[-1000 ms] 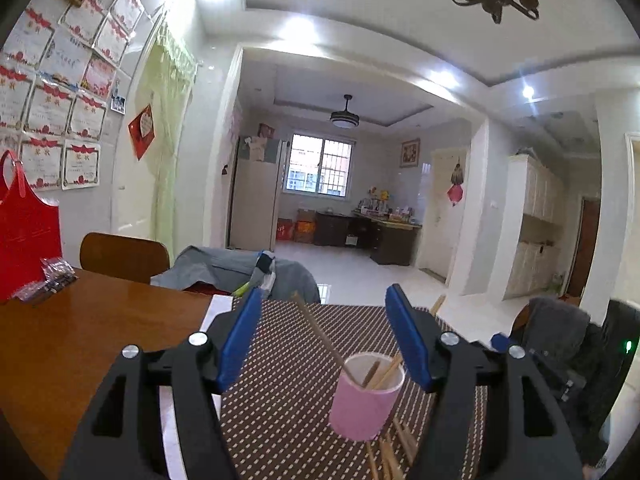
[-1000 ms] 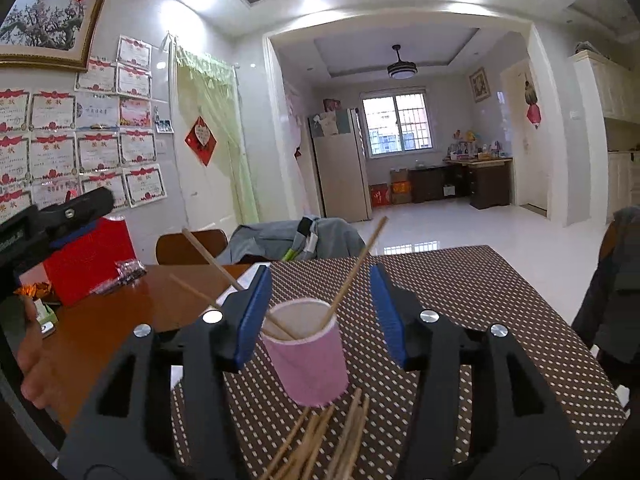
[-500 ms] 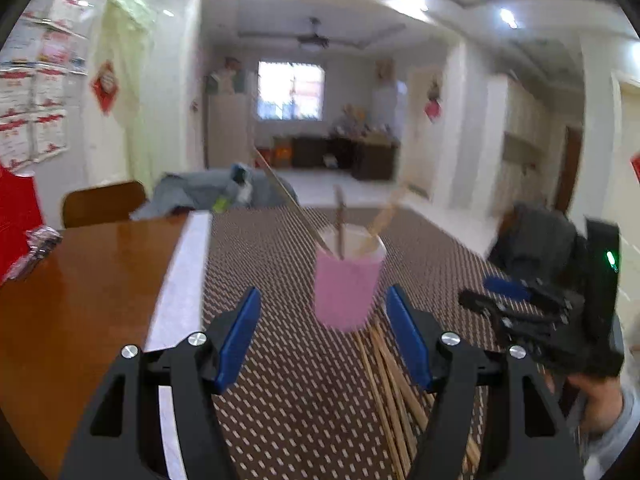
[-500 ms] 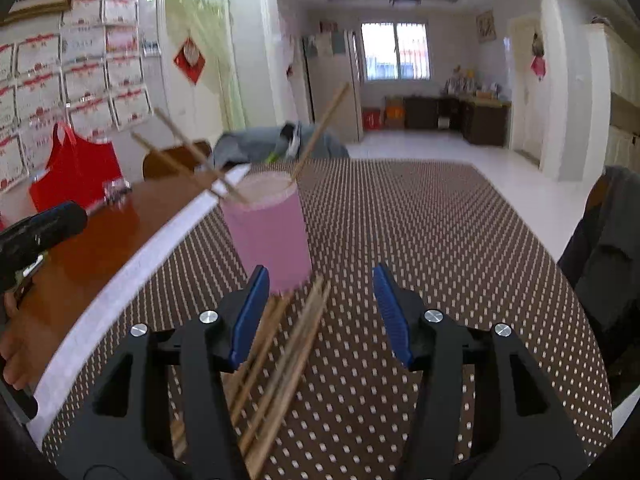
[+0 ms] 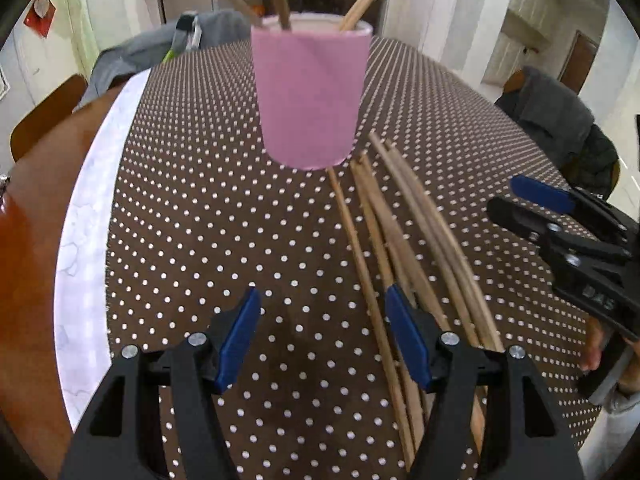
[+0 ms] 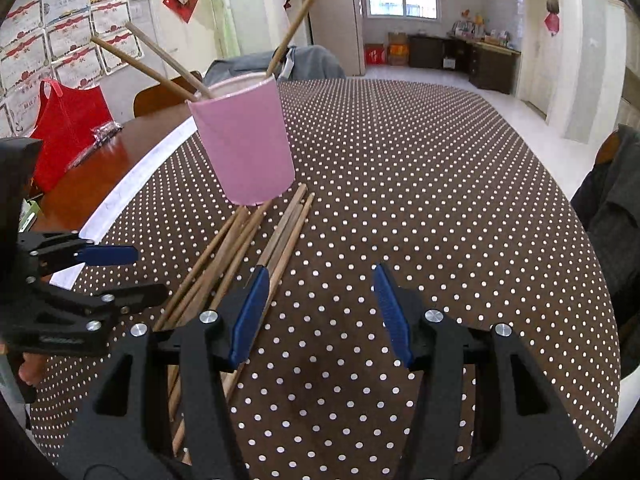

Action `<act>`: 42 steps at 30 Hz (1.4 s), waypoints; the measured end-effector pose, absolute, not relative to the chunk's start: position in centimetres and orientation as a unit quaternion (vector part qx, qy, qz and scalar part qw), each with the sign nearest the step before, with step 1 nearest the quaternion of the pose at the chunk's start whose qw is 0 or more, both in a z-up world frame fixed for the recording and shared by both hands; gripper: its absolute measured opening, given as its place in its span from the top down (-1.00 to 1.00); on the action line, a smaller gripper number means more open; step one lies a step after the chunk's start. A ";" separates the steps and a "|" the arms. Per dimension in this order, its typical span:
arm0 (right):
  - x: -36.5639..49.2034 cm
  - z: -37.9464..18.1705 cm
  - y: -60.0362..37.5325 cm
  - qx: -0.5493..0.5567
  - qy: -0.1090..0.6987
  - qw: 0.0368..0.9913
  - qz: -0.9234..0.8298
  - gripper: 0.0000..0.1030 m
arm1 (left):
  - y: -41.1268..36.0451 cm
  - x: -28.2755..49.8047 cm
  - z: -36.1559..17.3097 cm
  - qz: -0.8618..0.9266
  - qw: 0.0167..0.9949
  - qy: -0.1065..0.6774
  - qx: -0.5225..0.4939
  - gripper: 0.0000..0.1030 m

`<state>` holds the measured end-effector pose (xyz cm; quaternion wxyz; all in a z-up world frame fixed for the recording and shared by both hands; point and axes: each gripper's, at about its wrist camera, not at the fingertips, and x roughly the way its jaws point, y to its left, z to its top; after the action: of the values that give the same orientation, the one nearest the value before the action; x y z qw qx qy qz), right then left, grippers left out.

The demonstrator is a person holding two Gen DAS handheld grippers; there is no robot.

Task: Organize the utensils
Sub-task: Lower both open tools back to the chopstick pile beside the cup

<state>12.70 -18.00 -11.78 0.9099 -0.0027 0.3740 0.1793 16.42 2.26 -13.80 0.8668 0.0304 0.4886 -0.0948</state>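
Loose chopsticks lie bundled on the dotted desk, their long axis running from the pink cup at 12 o'clock back toward 5 o'clock. The left hand-held gripper, wide and empty, has its right finger over them and looks nearer; the right hand-held gripper, also wide and empty, has them at its 10 o'clock.

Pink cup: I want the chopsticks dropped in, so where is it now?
In both wrist views the pink cup stands on the dotted tablecloth, at the far tips of the loose chopsticks, ahead of both grippers.
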 end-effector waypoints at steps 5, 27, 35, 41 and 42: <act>13.3 -12.4 -17.8 -0.002 0.394 0.900 0.185 -0.05 | 1.8 17.4 -14.8 -0.093 0.856 0.507 0.043 -0.24; 15.5 -13.7 -13.0 -0.079 0.450 0.870 0.184 -0.11 | 2.2 18.5 -14.2 -0.089 0.851 0.512 0.068 -0.08; 16.7 -13.1 -12.9 -0.100 0.481 0.852 0.180 -0.11 | 2.6 18.4 -14.2 -0.090 0.845 0.522 0.070 -0.04; 18.3 -13.0 -11.1 -0.116 0.508 0.833 0.186 -0.11 | 2.1 19.0 -14.1 -0.081 0.840 0.532 0.067 0.11; 18.7 -13.2 -10.6 -0.119 0.517 0.826 0.188 -0.11 | 2.1 19.2 -14.1 -0.081 0.839 0.533 0.067 0.13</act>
<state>18.68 -10.60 -13.22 0.8265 -0.1188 0.5173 0.1879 19.16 2.06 -14.06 0.8394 0.0668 0.5333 -0.0809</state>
